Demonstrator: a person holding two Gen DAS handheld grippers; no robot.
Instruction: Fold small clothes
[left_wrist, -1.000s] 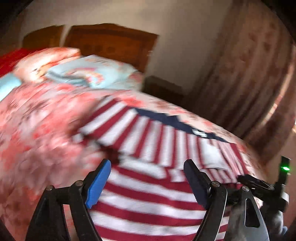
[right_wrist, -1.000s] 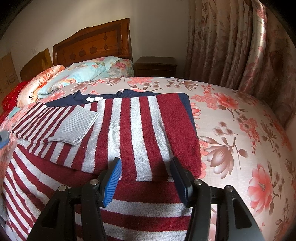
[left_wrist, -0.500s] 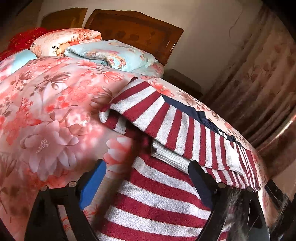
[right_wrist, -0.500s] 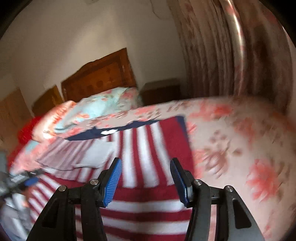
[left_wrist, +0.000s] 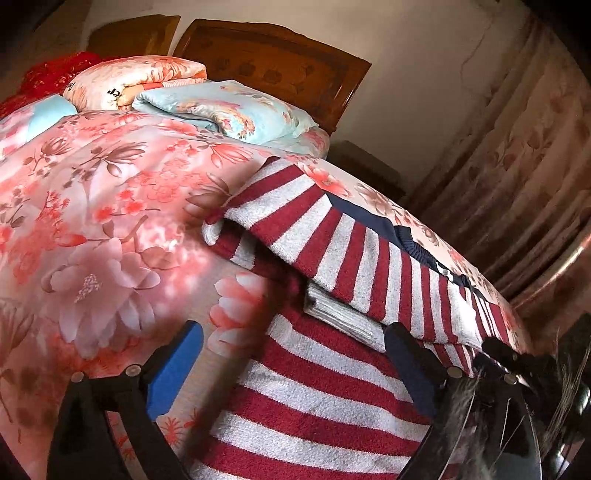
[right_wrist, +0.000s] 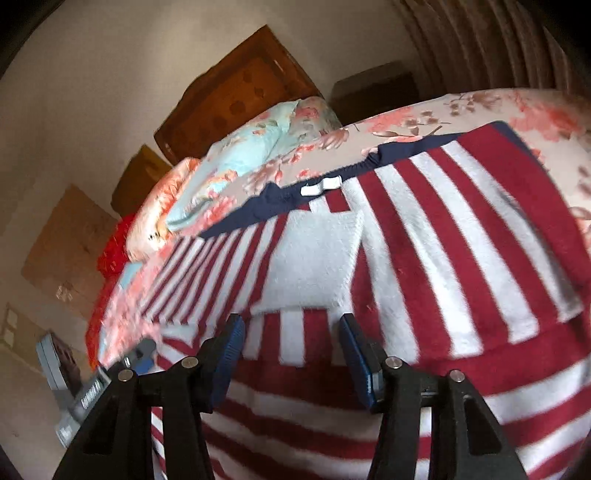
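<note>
**Inspector:** Item under inspection: a red-and-white striped sweater (left_wrist: 332, 398) lying on the floral bedspread (left_wrist: 92, 229). Sleeves are folded across the body, and a grey ribbed cuff (right_wrist: 314, 266) rests on top near the navy collar (right_wrist: 280, 201). Confirm gripper status.

**Assistant:** The left gripper (left_wrist: 291, 373) has its jaws spread wide with nothing between them. One blue pad (left_wrist: 173, 373) sits over the bedspread, just beside the sweater's edge; the other is over the striped body, near the folded sleeve's cuff. The right gripper (right_wrist: 291, 354) is likewise parted and empty, hovering over the lower part of the sweater, just below the grey cuff. I cannot tell whether either touches the fabric.

**Inspector:** Any labels or writing?

**Assistant:** A small white tag (right_wrist: 320, 187) sits at the collar; its text is too blurred to read. The folded pink floral quilt (left_wrist: 140, 79) at the head of the bed carries dark letters, seen upside down and only in part, so I will not record a reading. In the right wrist view, a grey part of the other gripper at lower left bears pale lettering, also illegible.

**Inspector:** Surroundings?

**Assistant:** A light blue floral quilt (left_wrist: 229, 110) lies beside the pink one, against a carved wooden headboard (left_wrist: 273, 70). A dark nightstand (right_wrist: 373, 92) stands next to the bed, with patterned curtains (left_wrist: 517, 155) beyond it.
</note>
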